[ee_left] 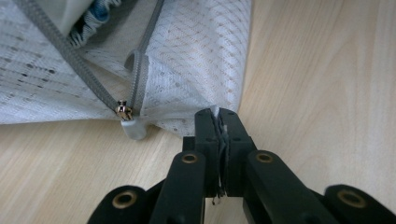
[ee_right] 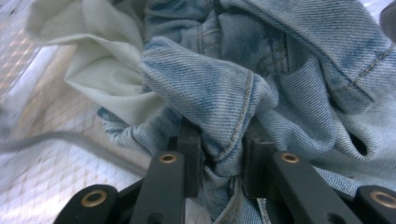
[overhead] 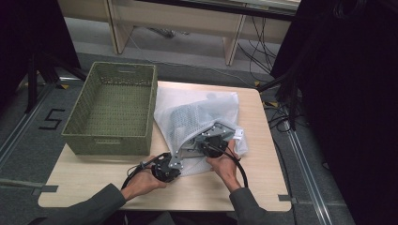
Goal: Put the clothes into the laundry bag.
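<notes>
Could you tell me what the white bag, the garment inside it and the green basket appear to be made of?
White bag: fine synthetic-looking mesh, see-through diamond weave, grey zipper. Garment: faded blue denim, with twill ribbing and tan topstitching. Green basket: woven, matte olive strands, possibly paper cord or plastic; unclear.

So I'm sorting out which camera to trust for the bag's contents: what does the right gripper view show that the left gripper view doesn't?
Right gripper view alone: a fold of blue denim garment between the right gripper's jaws, which look shut on it, and a pale cloth beside it.

Left gripper view alone: the left gripper shut on the bag's corner, the grey zipper part open with its slider, and bare table.

Both: the white mesh laundry bag.
</notes>
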Action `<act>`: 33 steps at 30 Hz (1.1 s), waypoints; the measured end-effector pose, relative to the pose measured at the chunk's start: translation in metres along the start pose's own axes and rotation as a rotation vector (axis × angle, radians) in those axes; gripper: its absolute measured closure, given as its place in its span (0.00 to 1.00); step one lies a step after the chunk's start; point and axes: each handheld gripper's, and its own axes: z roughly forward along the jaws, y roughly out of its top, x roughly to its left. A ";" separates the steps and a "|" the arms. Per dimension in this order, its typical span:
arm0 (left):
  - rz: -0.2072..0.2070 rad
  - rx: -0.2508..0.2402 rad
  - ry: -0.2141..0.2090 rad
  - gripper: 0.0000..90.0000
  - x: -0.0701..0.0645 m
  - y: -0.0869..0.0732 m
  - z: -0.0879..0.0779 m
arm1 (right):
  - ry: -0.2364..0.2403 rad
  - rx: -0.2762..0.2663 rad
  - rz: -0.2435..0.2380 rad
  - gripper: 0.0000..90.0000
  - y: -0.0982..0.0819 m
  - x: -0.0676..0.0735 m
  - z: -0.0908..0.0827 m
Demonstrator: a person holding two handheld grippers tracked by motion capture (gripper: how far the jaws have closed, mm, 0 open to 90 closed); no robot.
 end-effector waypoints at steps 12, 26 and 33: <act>0.041 0.044 0.112 0.88 0.006 -0.010 -0.020 | 0.152 0.011 0.023 0.82 -0.010 0.004 -0.028; -0.101 -0.134 0.003 0.60 -0.014 0.035 0.033 | 0.194 0.001 0.067 0.82 -0.003 0.000 -0.026; -0.111 -0.130 -0.041 0.98 -0.017 0.036 0.039 | 0.200 0.016 0.072 0.82 -0.005 0.001 -0.032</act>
